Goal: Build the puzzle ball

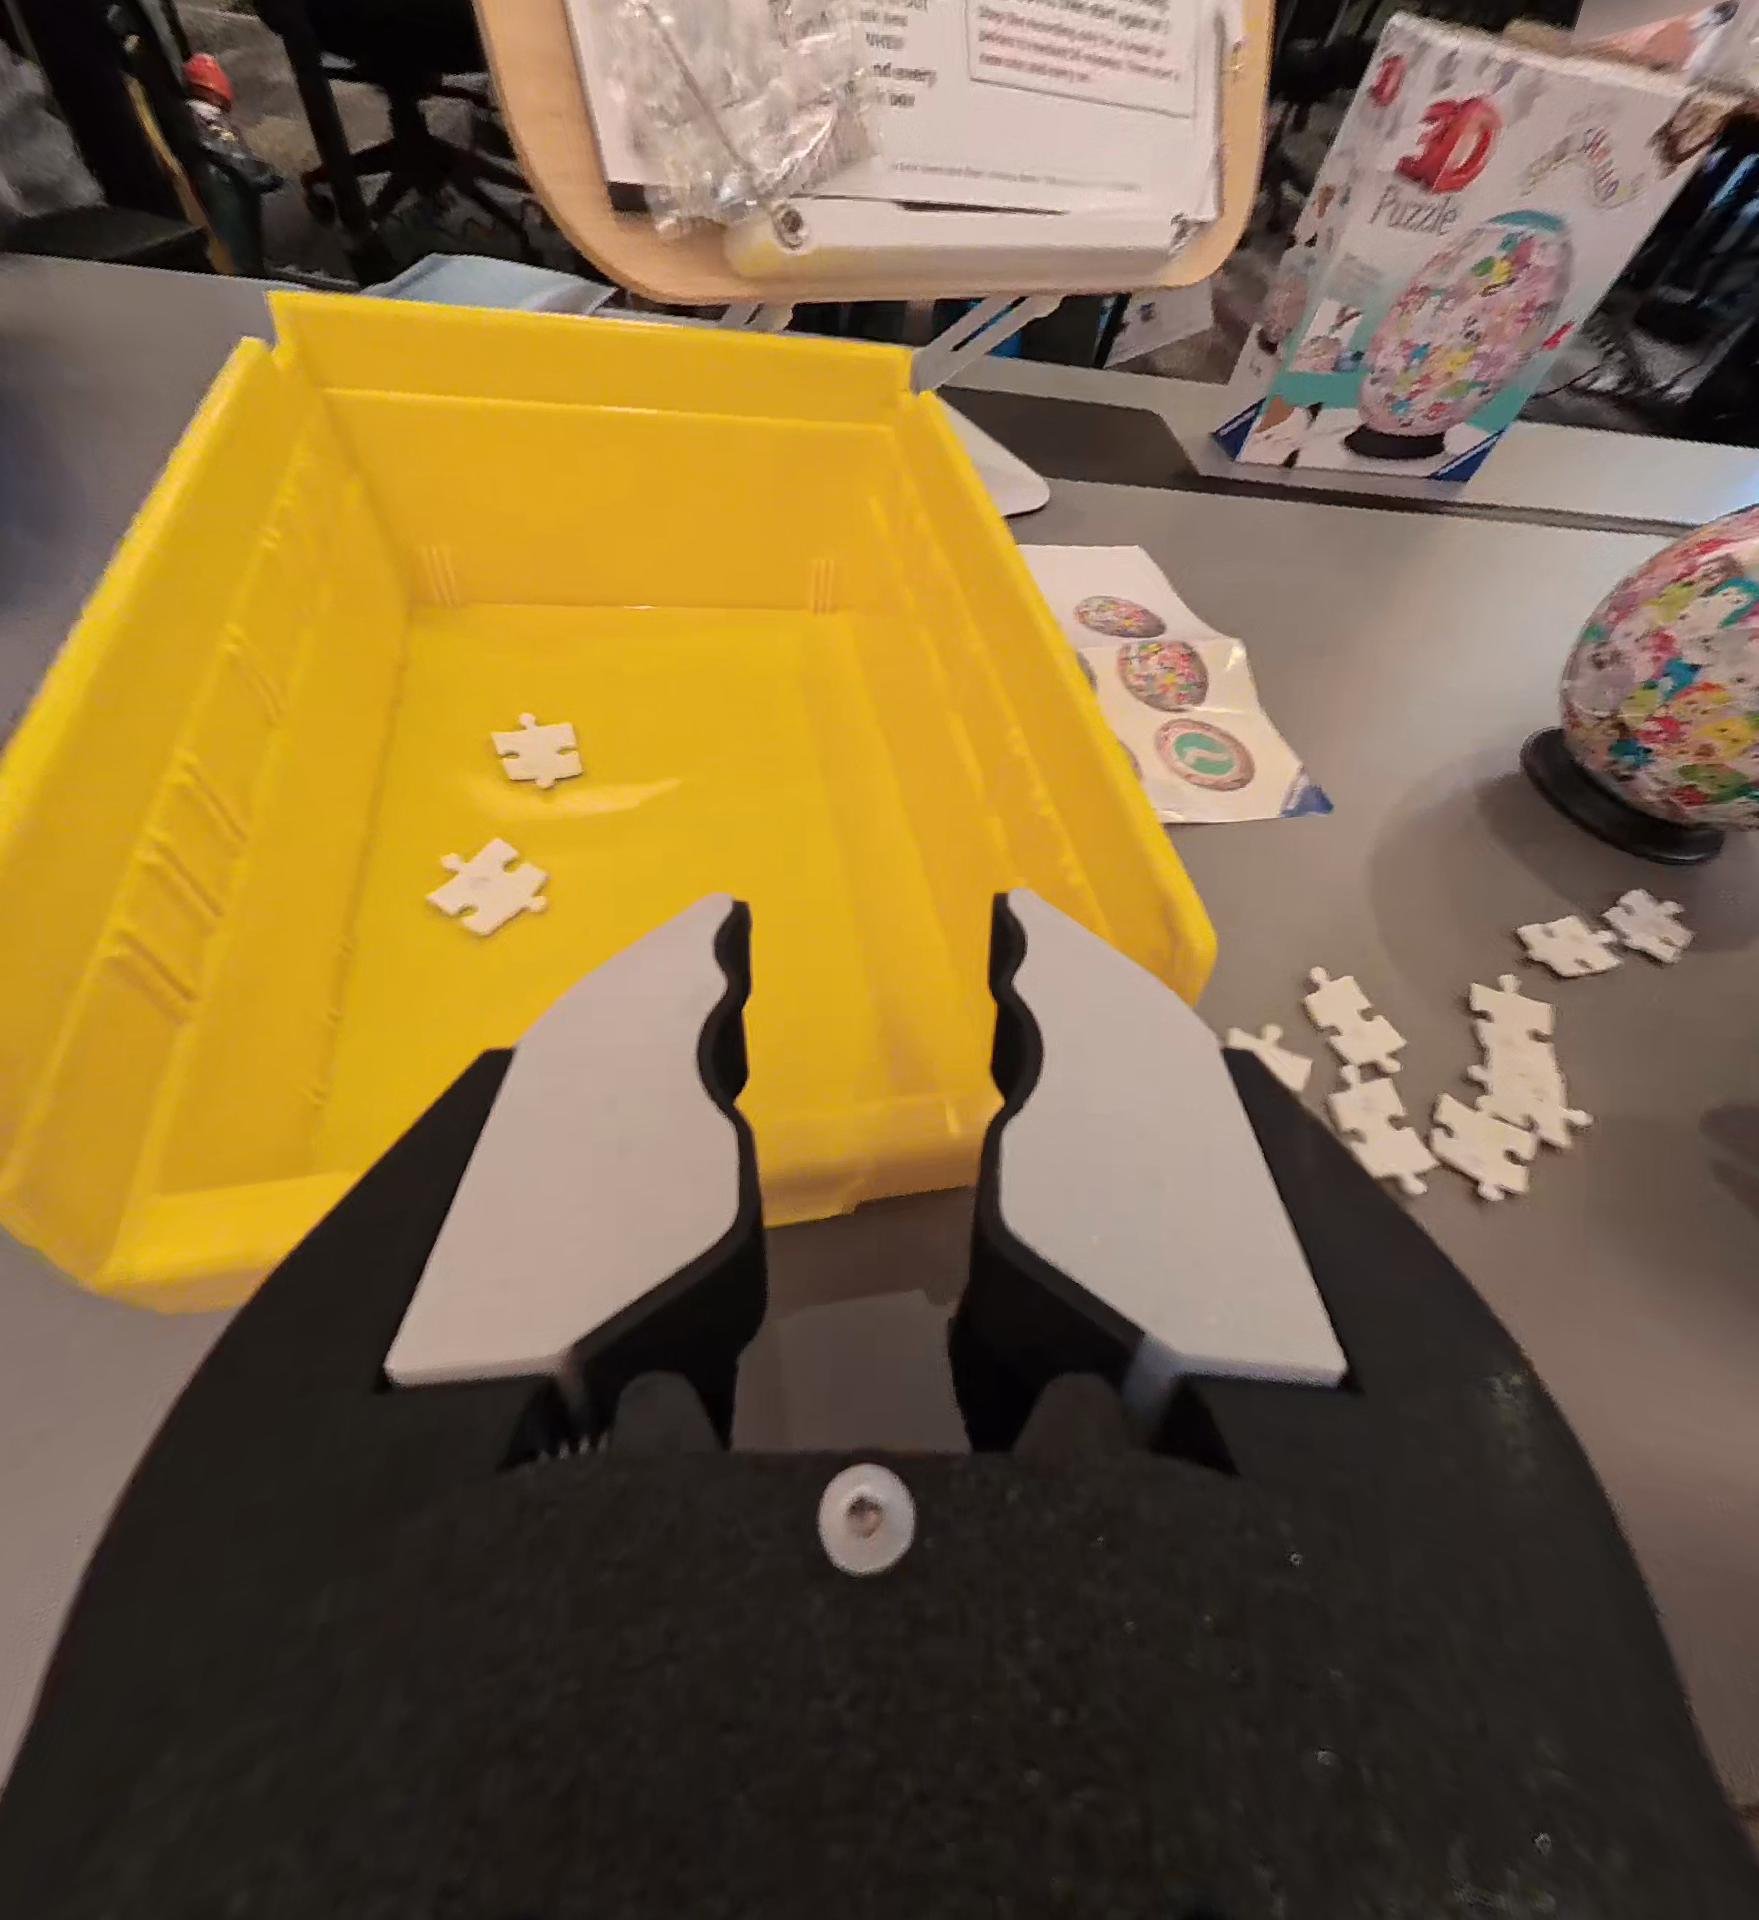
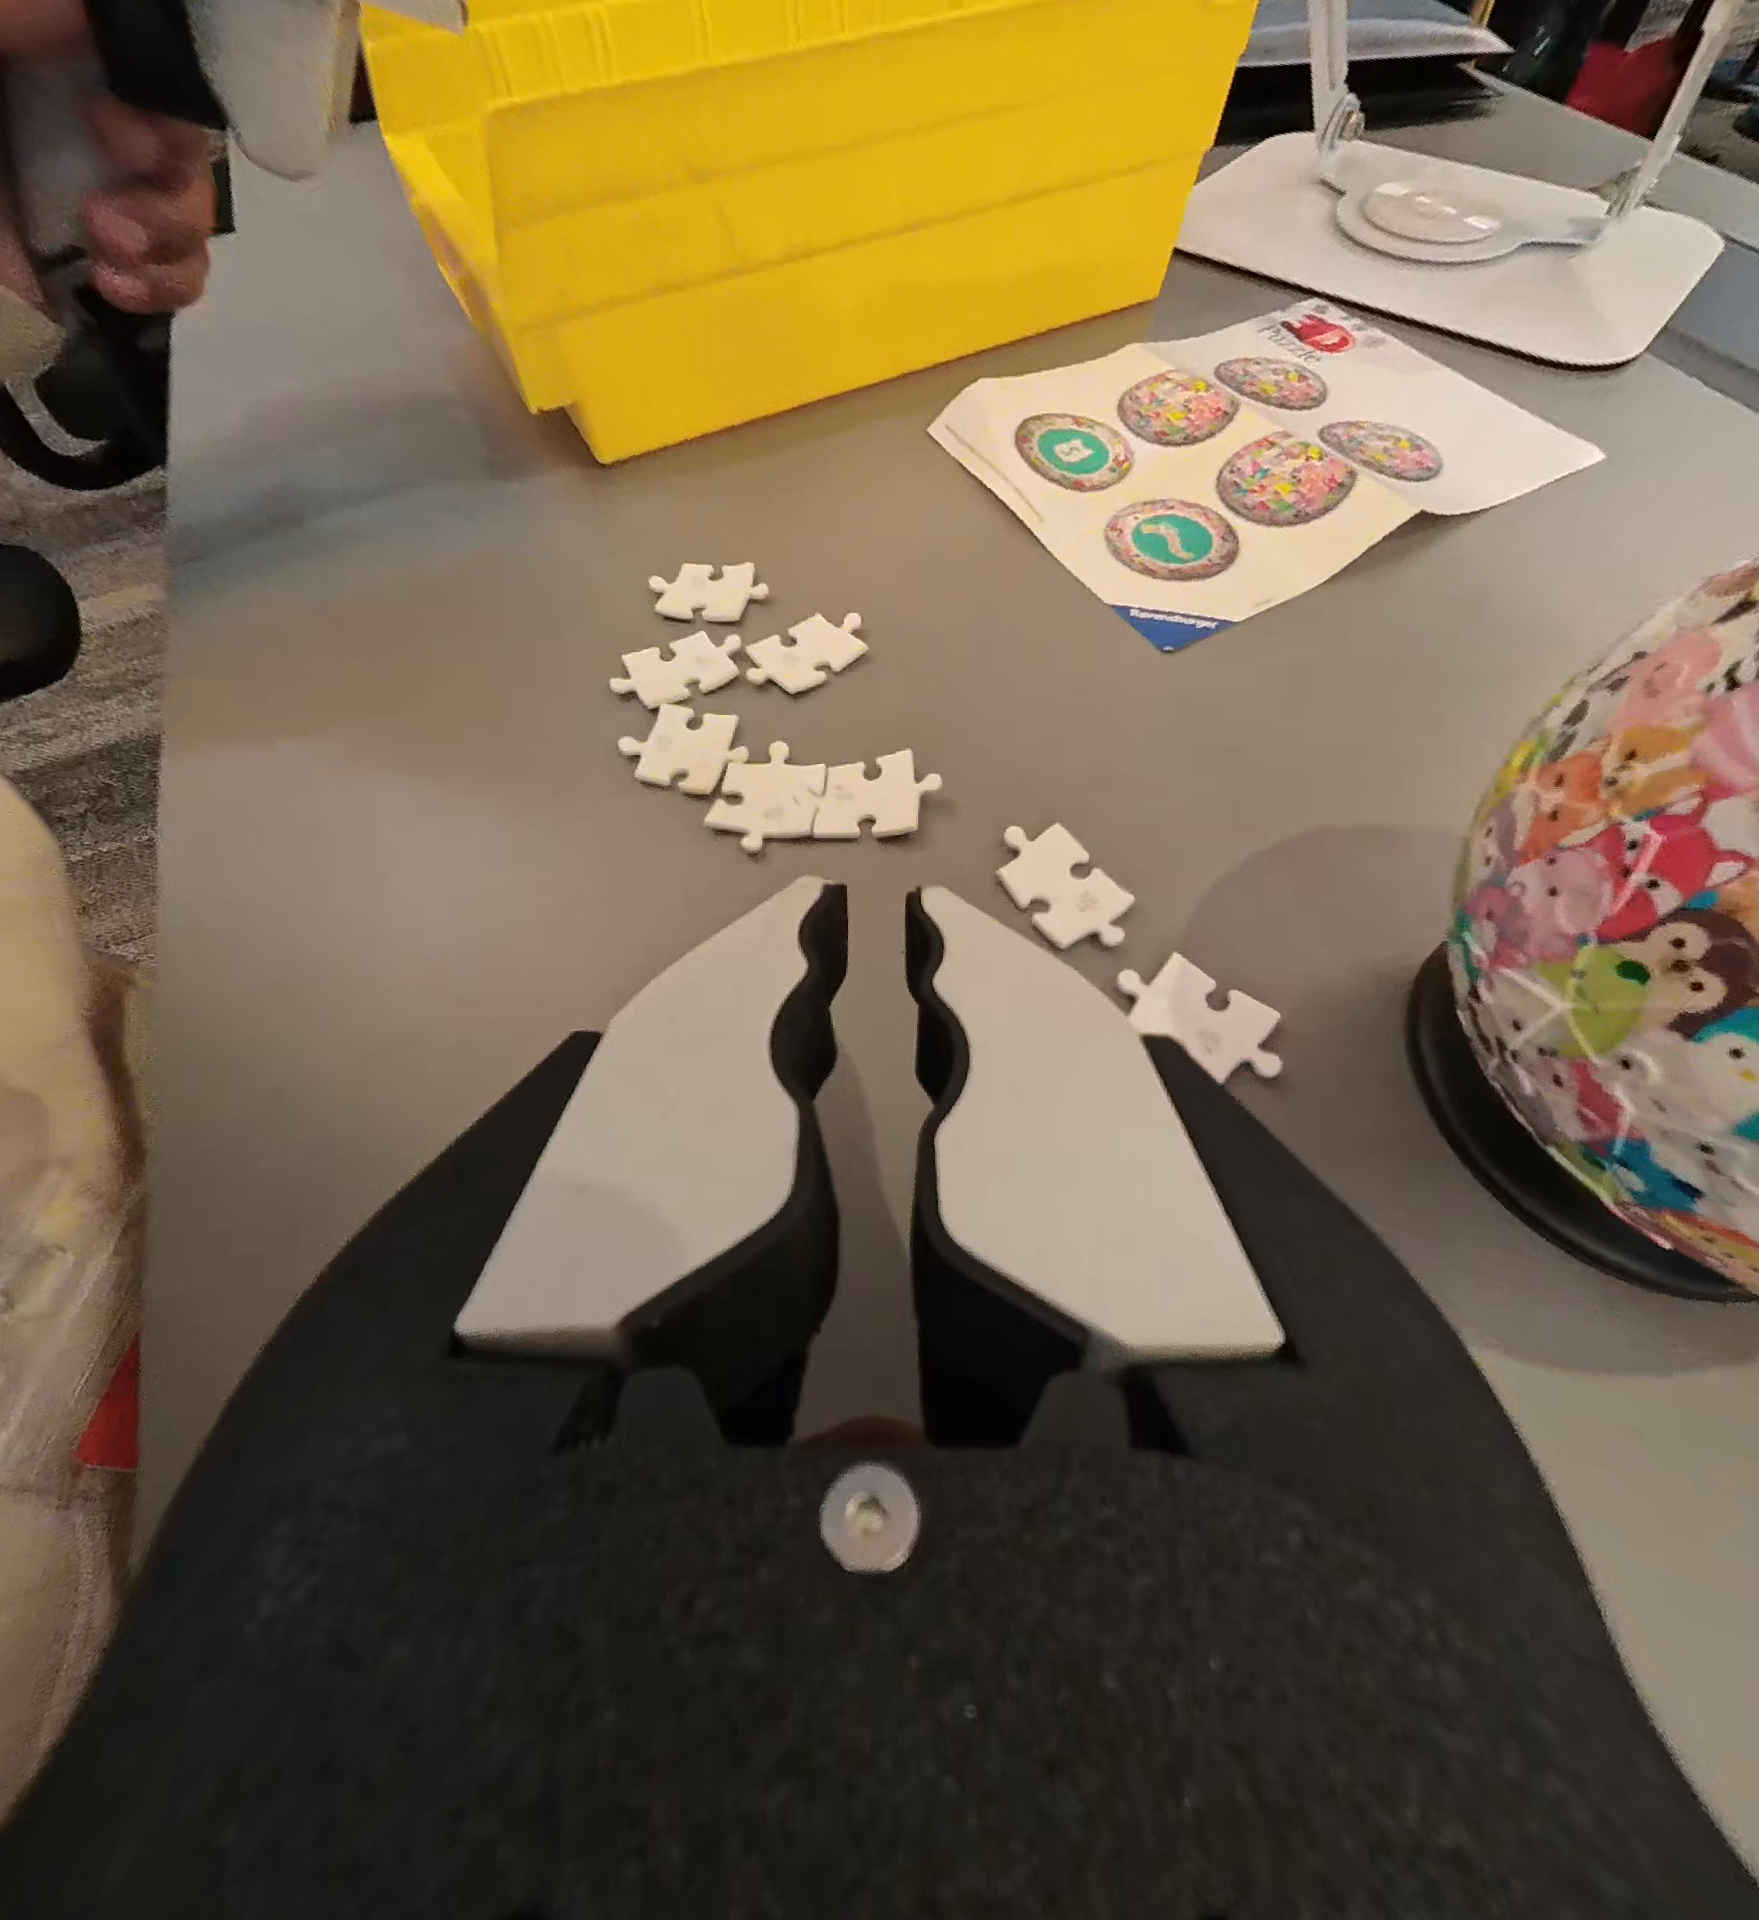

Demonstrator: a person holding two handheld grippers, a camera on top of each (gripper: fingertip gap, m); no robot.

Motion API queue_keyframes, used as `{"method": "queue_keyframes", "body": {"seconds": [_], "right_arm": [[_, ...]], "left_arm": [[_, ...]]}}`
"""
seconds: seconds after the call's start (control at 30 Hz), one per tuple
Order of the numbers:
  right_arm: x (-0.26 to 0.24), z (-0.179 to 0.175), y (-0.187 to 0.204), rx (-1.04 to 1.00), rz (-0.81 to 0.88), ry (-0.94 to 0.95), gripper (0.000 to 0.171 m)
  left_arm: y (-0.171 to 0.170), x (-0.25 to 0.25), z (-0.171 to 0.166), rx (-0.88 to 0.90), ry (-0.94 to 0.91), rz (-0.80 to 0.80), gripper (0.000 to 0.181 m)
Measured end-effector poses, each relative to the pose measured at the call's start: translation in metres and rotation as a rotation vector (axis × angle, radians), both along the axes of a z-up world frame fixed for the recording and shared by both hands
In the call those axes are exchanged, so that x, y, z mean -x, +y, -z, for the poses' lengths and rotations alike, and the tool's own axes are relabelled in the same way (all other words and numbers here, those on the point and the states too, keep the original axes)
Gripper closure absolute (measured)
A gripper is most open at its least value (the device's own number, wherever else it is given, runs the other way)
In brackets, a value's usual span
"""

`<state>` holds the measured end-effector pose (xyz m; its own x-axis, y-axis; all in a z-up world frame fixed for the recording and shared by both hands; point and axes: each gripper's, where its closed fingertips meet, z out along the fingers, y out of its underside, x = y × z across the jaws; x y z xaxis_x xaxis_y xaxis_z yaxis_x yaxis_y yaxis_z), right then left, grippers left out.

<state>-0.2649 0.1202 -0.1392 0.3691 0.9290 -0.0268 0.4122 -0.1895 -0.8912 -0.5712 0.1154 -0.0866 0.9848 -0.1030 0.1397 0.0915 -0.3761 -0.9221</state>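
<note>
Right wrist view gives me the puzzle ball [image 2: 1675,935] on its black stand at right, eight white pieces [image 2: 750,717] loose on the grey surface [image 2: 387,727], my right gripper [image 2: 876,904] empty with fingers slightly parted. Two more pieces [image 1: 511,816] lie in the yellow bin [image 1: 231,727], my left gripper [image 1: 870,920] spread above it.

The left grey-and-black two-finger claw [image 1: 870,914] gapes wide, empty. The right grey-and-black claw [image 2: 877,902] is parted narrowly, gripping nothing.
</note>
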Motion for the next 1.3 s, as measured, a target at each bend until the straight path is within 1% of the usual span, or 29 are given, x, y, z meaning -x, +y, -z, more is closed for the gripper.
{"method": "queue_keyframes", "body": {"seconds": [0.17, 0.33, 0.47, 0.57, 0.67, 0.73, 0.8, 0.87, 0.97, 1.17, 1.3], "right_arm": [[-0.005, 0.003, 0.015, -0.024, 0.051, -0.023, 0.16], [-0.029, 0.005, 0.018, -0.046, 0.112, -0.042, 0.16], [-0.055, 0.0, 0.023, -0.101, 0.137, -0.064, 0.16], [-0.068, -0.003, 0.029, -0.106, 0.139, -0.032, 0.16], [-0.069, -0.002, 0.029, -0.088, 0.113, 0.01, 0.16], [-0.065, -0.002, 0.025, -0.085, 0.078, 0.028, 0.16], [-0.061, -0.004, 0.021, -0.105, 0.051, 0.038, 0.161], [-0.059, -0.007, 0.018, -0.125, 0.036, 0.048, 0.161], [-0.058, -0.01, 0.013, -0.131, 0.023, 0.07, 0.161], [-0.058, -0.012, 0.007, -0.138, 0.013, 0.062, 0.162], [-0.058, -0.011, 0.005, -0.15, 0.007, 0.035, 0.162]], "left_arm": [[0.005, -0.043, -0.014, -0.062, -0.058, 0.153, 0.139], [0.013, -0.096, -0.025, -0.059, -0.088, 0.307, 0.14], [0.018, -0.137, -0.02, -0.014, -0.057, 0.388, 0.14], [0.02, -0.154, -0.005, 0.041, 0.018, 0.383, 0.141], [0.017, -0.147, 0.026, 0.191, 0.202, 0.324, 0.143], [0.005, -0.138, 0.042, 0.283, 0.32, 0.29, 0.143], [-0.009, -0.132, 0.056, 0.366, 0.366, 0.259, 0.143], [-0.02, -0.137, 0.065, 0.411, 0.331, 0.267, 0.143], [-0.023, -0.137, 0.074, 0.437, 0.305, 0.249, 0.143], [-0.011, -0.132, 0.087, 0.396, 0.275, 0.27, 0.143], [-0.002, -0.131, 0.087, 0.363, 0.257, 0.297, 0.143]]}}
